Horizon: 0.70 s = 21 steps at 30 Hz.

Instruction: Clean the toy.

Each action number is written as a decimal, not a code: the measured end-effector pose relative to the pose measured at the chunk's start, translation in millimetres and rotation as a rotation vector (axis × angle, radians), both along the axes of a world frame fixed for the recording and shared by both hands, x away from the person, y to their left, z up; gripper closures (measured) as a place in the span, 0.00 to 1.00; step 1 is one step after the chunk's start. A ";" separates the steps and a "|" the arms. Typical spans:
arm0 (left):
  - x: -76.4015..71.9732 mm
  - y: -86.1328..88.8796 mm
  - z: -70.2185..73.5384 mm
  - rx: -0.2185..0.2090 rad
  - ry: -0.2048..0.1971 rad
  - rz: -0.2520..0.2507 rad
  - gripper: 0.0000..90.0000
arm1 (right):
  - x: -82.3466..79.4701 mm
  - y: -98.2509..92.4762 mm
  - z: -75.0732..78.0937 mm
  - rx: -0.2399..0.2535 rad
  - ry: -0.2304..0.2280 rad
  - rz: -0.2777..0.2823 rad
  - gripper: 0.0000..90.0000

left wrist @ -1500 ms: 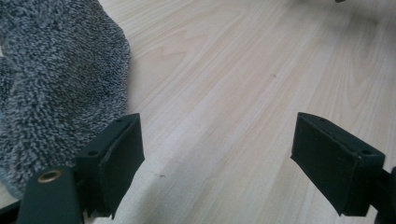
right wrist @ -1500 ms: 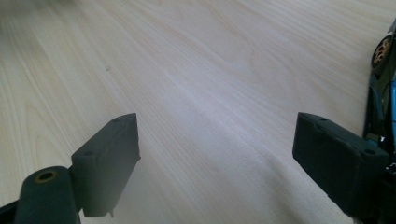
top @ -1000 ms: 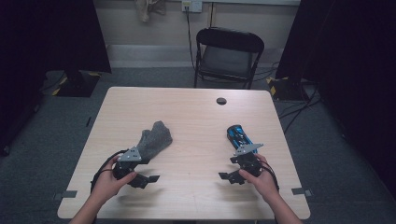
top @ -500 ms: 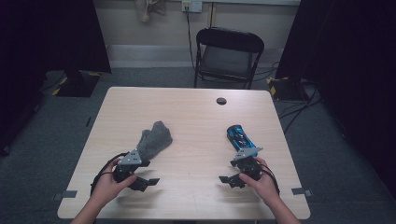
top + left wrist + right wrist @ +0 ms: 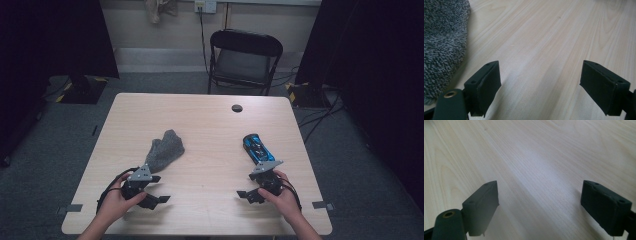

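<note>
A grey fuzzy cloth (image 5: 165, 150) lies crumpled on the left half of the table (image 5: 210, 130); its edge also appears at the left of the left gripper view (image 5: 441, 47). A blue toy car (image 5: 257, 148) rests on the right half. My left gripper (image 5: 156, 189) sits low near the front edge just below the cloth, jaws wide apart over bare wood (image 5: 540, 87), open and empty. My right gripper (image 5: 246, 189) lies just in front of the car, pointing toward the table's middle, also open with nothing between its fingers (image 5: 540, 207).
A small black round hole cover (image 5: 237, 108) sits near the table's far edge. A black folding chair (image 5: 243, 60) stands behind the table. Cables trail on the carpet at the right, and dark curtains flank both sides.
</note>
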State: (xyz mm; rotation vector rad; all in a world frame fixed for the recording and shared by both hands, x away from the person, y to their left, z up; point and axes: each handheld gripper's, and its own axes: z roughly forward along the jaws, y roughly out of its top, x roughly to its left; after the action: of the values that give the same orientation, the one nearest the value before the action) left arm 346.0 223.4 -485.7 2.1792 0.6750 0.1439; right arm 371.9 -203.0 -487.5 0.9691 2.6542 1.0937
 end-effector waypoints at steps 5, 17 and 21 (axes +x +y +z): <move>-1.2 -0.7 -1.6 0.000 -0.008 -0.003 0.18 | -1.5 0.8 -2.2 -0.016 -0.012 0.014 0.16; -4.7 1.1 -11.0 0.047 -0.009 -0.005 0.18 | -6.1 -2.3 -7.7 -0.038 -0.092 0.021 0.16; -4.9 1.4 -11.8 0.043 -0.015 -0.001 0.18 | -8.2 -2.2 -9.5 -0.042 -0.115 0.022 0.16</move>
State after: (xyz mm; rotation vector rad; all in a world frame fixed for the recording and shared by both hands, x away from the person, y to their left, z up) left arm 341.1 224.8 -497.4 2.2175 0.6673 0.1757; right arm 363.7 -205.2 -497.0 0.8443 2.5909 1.0605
